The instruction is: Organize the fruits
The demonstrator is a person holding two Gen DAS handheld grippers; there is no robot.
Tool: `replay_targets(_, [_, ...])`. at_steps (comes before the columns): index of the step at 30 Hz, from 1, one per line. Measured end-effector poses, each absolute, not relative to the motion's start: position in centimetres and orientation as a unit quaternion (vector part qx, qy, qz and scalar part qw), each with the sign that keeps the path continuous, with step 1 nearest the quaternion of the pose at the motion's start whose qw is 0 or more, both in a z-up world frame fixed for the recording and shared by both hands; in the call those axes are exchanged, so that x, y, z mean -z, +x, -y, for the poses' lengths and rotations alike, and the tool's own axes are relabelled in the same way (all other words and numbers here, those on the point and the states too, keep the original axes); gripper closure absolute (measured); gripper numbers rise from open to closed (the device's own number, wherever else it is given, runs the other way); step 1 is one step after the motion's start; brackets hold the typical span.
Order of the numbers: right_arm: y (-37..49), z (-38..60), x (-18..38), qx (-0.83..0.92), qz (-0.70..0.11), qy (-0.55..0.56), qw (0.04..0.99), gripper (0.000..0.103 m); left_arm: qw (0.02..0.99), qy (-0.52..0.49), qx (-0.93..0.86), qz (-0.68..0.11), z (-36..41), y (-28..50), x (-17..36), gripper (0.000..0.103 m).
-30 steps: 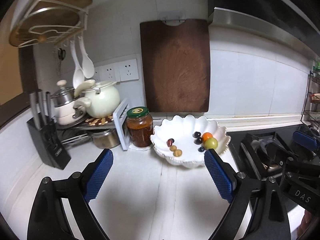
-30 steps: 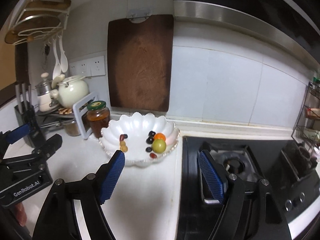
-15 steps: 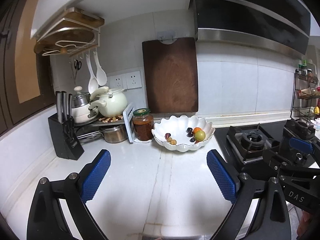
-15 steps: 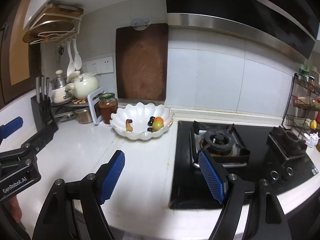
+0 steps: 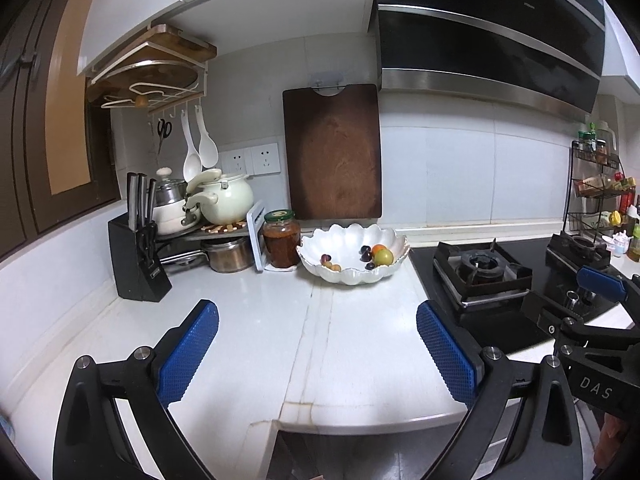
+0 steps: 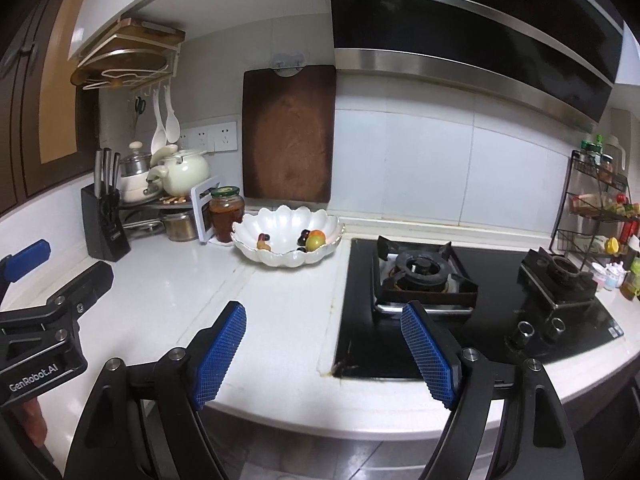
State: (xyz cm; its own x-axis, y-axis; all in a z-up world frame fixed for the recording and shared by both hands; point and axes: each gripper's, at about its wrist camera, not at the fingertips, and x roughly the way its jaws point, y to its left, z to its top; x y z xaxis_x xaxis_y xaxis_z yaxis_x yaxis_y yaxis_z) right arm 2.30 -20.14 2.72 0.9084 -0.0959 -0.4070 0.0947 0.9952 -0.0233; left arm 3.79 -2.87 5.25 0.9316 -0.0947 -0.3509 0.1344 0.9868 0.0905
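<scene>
The fruit bowl (image 5: 354,276) stands far ahead of both jaws, at the back of the surface (image 5: 280,320). The left gripper (image 5: 316,354) and right gripper (image 6: 324,354) are wide open and empty, held level above the front edge.

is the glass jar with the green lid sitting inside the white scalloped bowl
No, the glass jar with the green lid stands on the white countertop just left of the white scalloped bowl, which holds only fruit.
</scene>
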Motion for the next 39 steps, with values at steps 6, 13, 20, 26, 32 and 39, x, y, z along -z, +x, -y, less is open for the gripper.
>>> replay_targets(6, [0.6,20.1,-2.2,0.049,-0.210,0.004,0.976,0.022,0.981,0.053,0.061,-0.177,2.7,1.9,-4.7,0.000])
replay_targets(13, [-0.8,20.0,-1.9,0.052,-0.208,0.001,0.977,0.022,0.980,0.053,0.064,-0.181,2.7,0.7,-4.4,0.000])
replay_targets(20, [-1.7,20.0,-1.9,0.054,-0.204,-0.004,0.978,0.022,0.980,0.044,0.070,-0.184,2.8,0.0,-4.3,0.000])
replay_targets(26, [-2.1,20.2,-1.5,0.052,-0.208,-0.001,0.977,0.022,0.980,0.047,0.066,-0.179,3.1,-0.7,-4.2,0.000])
replay_targets(32, [-2.6,20.2,-1.3,0.052,-0.209,-0.001,0.977,0.022,0.981,0.049,0.066,-0.177,3.1,-1.0,-4.3,0.000])
replay_targets(39, [-2.8,20.4,-1.4,0.051,-0.209,0.000,0.977,0.022,0.982,0.050,0.063,-0.173,3.5,-1.8,-4.3,0.000])
